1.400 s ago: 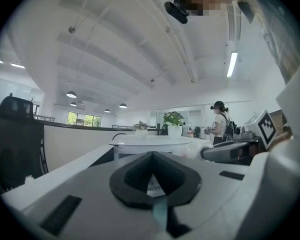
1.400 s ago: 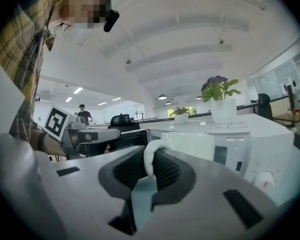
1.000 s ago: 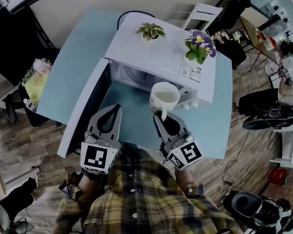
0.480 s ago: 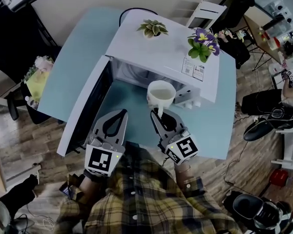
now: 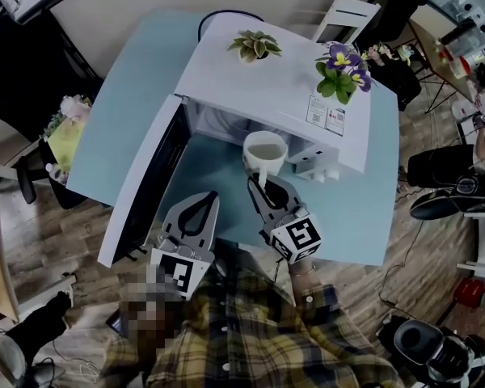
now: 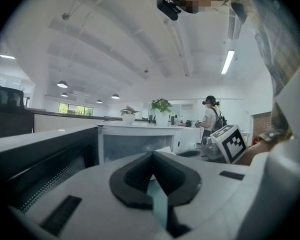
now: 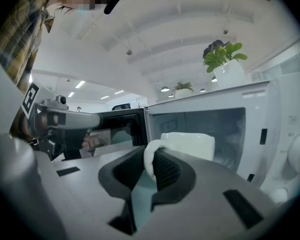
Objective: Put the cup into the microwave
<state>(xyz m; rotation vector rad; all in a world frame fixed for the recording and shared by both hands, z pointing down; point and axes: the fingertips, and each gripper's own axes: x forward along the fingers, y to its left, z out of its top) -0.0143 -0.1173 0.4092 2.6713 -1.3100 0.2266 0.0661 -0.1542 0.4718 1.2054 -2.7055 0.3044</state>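
White cup (image 5: pixel 264 151) upright before open microwave (image 5: pixel 267 87)

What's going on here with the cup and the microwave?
A person is working with a handheld gripper in each hand. The right gripper is clamped on the handle of a white cup and holds it in front of the mouth of the microwave, whose door is swung open to the left. The cup isn't set down inside yet. The left gripper is shut and empty, held alongside, clear of the cup.

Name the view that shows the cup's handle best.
Right gripper view: the cup's handle sits close up between the right gripper's pads. Head view shows it small, from above; left gripper view doesn't show it.
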